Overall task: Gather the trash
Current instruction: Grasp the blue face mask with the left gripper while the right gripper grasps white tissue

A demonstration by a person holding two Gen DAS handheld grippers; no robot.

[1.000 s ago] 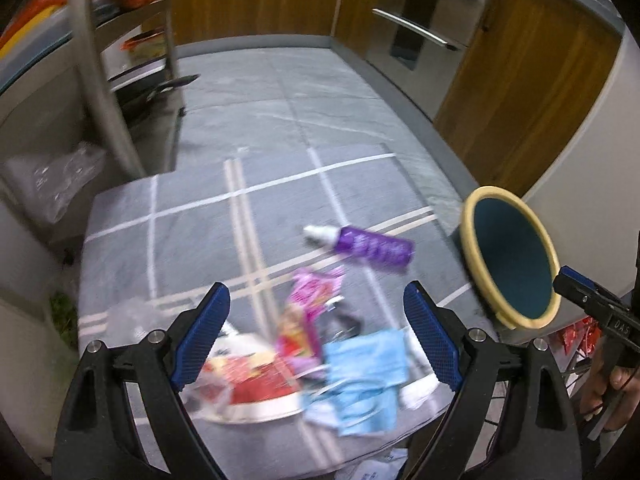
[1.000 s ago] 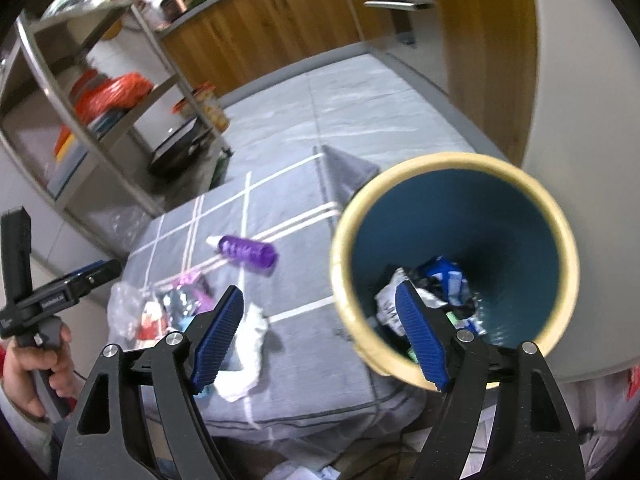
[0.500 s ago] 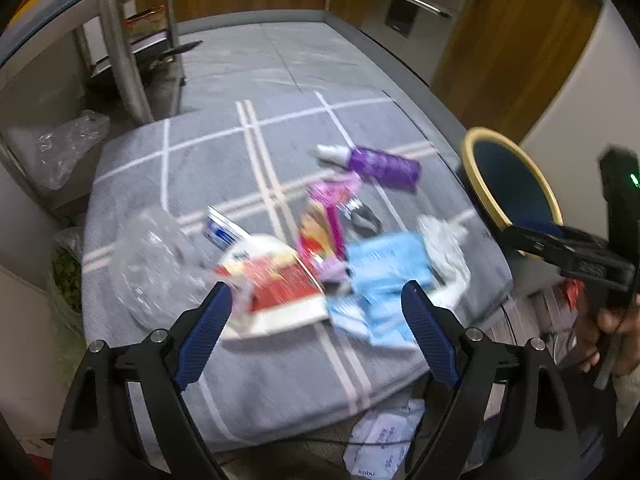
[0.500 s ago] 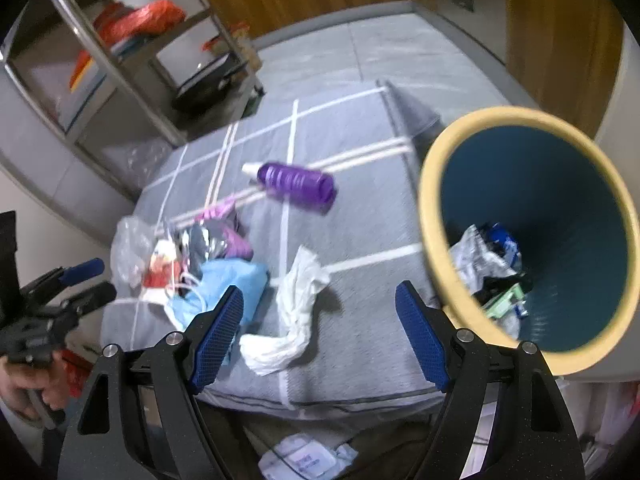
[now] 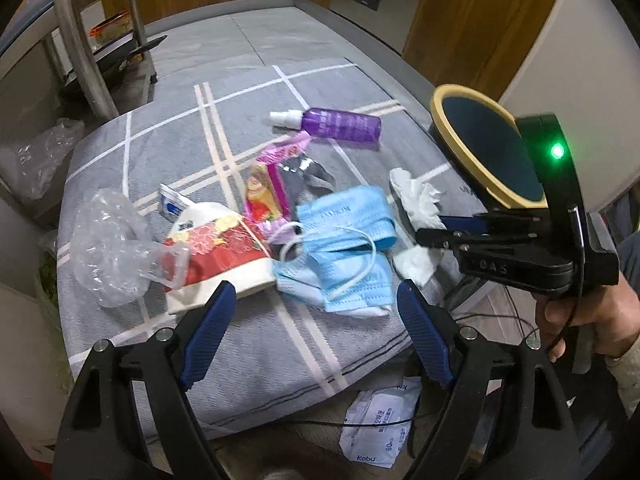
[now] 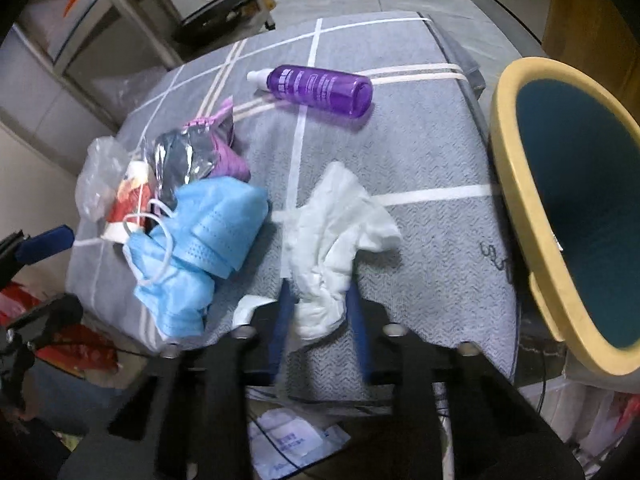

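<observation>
Trash lies on a grey checked cushion (image 5: pixel 256 352): a white tissue (image 6: pixel 340 216), blue face masks (image 5: pixel 344 240), a red-and-white packet (image 5: pixel 216 248), a pink wrapper (image 5: pixel 272 184), clear plastic (image 5: pixel 104 248) and a purple bottle (image 5: pixel 340 124). My right gripper (image 6: pixel 320 292) is closing, its blue pads against the tissue's near end; the left wrist view shows it at the tissue (image 5: pixel 416 200). My left gripper (image 5: pixel 314 296) hovers above the masks and the packet, jaws wide and closing slightly, nothing between them. The yellow-rimmed teal bin (image 6: pixel 516 200) stands right of the cushion.
A metal shelf rack (image 5: pixel 80 40) with pans stands at the far left, wooden cabinets (image 5: pixel 460 20) behind. A white packet (image 5: pixel 376 428) and cables lie on the floor below the cushion's near edge. A person's hand (image 5: pixel 580 312) grips the right tool.
Both grippers came down toward the cushion. The right one swung left away from the bin to the tissue and its jaws narrowed around it. The left one stayed wide.
</observation>
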